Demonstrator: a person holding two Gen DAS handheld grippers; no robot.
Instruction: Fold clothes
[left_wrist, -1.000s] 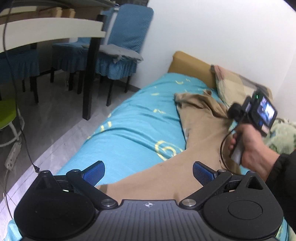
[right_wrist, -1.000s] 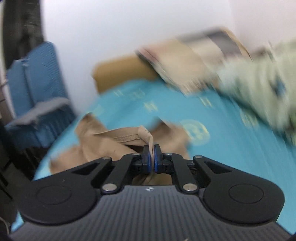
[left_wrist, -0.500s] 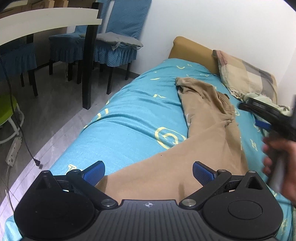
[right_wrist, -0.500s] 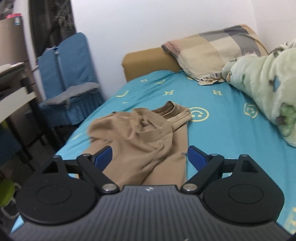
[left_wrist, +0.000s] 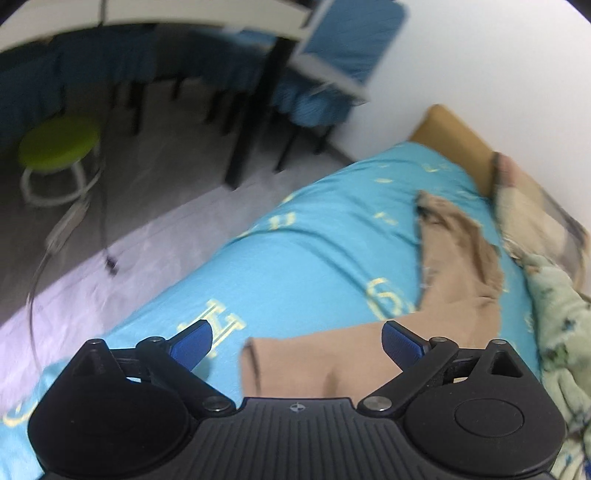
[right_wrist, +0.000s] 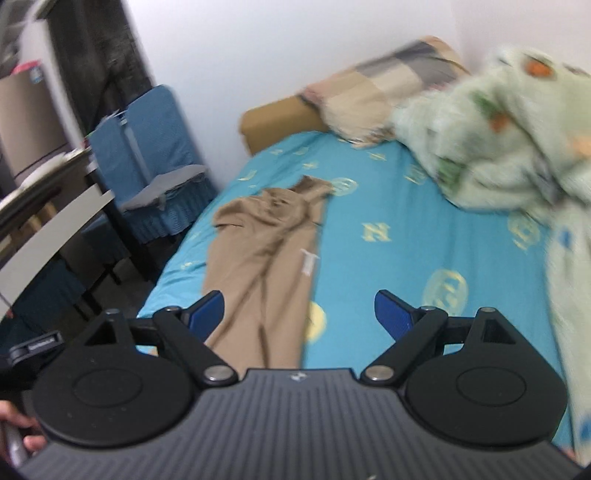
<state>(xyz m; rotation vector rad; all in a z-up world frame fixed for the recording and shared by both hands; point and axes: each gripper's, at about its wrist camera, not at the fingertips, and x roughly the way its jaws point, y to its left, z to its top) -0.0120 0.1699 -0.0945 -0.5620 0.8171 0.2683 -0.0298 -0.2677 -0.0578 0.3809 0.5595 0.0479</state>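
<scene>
Right gripper (right_wrist: 298, 314) now spread open and drawn back, dropping the long tan cotton trousers (right_wrist: 266, 254) flat on the turquoise patterned bedsheet (right_wrist: 406, 258), ready for refolding.

A lived-in home bedroom is shown: a bed (right_wrist: 388, 236) with a pillow (right_wrist: 384, 85) and blanket (right_wrist: 491, 147) at right, cloth-covered chairs (right_wrist: 147, 136) and a table (right_wrist: 51, 236) at left.

Left gripper (left_wrist: 295, 341) and right gripper (right_wrist: 299, 314), both wide apart, empty.
</scene>
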